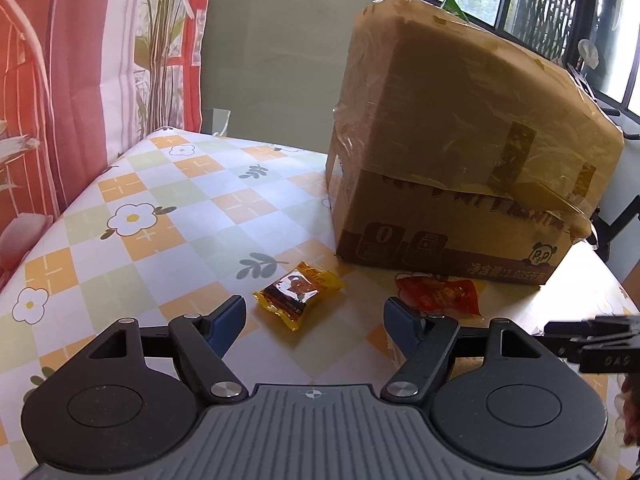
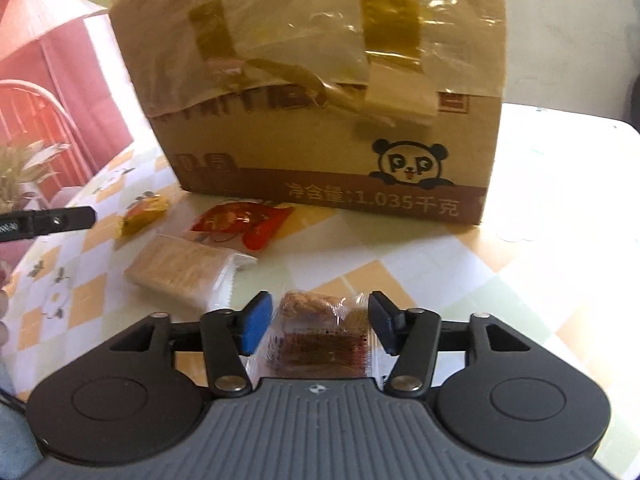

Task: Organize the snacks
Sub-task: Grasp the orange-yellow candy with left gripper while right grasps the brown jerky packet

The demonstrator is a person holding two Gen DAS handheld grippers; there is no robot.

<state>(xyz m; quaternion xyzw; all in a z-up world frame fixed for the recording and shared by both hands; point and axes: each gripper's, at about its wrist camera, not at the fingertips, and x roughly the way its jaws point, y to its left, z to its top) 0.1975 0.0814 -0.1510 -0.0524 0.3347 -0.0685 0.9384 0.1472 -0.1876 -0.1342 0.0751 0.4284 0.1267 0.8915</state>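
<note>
On the table (image 1: 168, 216), which has a checked cloth with orange and green squares and white flowers, several small snacks lie in front of a big cardboard box (image 2: 320, 92).

The yellow snack packet (image 1: 298, 295) has a clear window that shows a dark brown filling, and it lies flat on the cloth. Beside it, near the bottom edge of the box, lies a red snack packet (image 1: 440, 294), crinkled and shiny. In the right wrist view a pale cracker pack (image 2: 180, 272) in clear wrap lies near the red packet, and a small clear-wrapped brown snack bar (image 2: 320, 336) lies closer to the camera.

The box is brown, with a panda drawing and printed Chinese text on the lower band. Its flaps are taped with clear and yellowish tape. What is inside I cannot tell, only a green tip shows behind its top.

The left gripper (image 1: 314, 318) has its blue fingers spread wide, with nothing between them; the yellow packet lies just ahead of them. The right gripper (image 2: 318, 320) has its fingers apart on both sides of the brown snack bar, and the pads do not press on it.
</note>
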